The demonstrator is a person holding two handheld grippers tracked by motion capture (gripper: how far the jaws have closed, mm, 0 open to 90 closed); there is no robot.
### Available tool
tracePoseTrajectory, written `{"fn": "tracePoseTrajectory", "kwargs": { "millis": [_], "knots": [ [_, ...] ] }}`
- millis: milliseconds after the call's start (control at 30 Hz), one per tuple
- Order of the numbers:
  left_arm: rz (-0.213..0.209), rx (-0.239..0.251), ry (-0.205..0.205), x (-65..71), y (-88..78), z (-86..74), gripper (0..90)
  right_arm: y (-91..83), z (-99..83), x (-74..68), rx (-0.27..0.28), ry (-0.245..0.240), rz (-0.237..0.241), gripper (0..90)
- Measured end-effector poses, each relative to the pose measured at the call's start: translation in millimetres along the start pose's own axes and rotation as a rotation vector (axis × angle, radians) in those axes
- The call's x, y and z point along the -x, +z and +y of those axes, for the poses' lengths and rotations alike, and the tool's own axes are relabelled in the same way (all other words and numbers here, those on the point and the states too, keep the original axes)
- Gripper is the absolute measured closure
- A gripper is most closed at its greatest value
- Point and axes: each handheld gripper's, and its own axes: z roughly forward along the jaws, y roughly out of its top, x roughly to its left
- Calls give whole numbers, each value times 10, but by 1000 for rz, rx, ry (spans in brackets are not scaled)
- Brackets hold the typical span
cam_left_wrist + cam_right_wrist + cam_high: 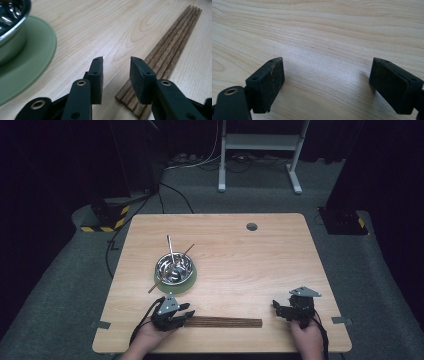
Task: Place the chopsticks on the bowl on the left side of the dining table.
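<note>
We see the row of wooden chopsticks point(227, 322) lying flat along the near edge of the table point(280, 260), its left end at our left gripper point(186, 314). That gripper's jaws stand partly apart with nothing pinched, one pad over the row's end. Our right gripper point(276, 309) rests to the right, jaws spread wide over bare wood. A steel bowl point(174, 266) sits on a green plate point(165, 286) behind.
</note>
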Motion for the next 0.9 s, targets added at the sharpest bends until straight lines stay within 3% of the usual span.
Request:
{"fn": "tracePoseTrajectory", "kwargs": {
  "millis": [100,267,300,467,567,633,767,900],
  "knots": [
    [-6,-24,8,6,44,-12,634,0,0,0,0,0,0,125],
    [7,-21,7,3,47,-10,637,0,0,0,0,0,0,125],
    [38,-22,7,8,56,-10,644,0,0,0,0,0,0,125],
    [70,-21,-9,-14,65,-21,648,0,0,0,0,0,0,126],
    [11,17,-20,-24,6,-2,643,0,0,0,0,0,0,125],
    [-2,12,-4,-11,6,11,638,0,0,0,0,0,0,125],
    [-2,-22,23,12,30,10,633,-1,-1,-1,1,-1,-2,126],
    [-1,-29,19,10,51,3,633,0,-1,0,2,-3,-2,126]
  ]
}}
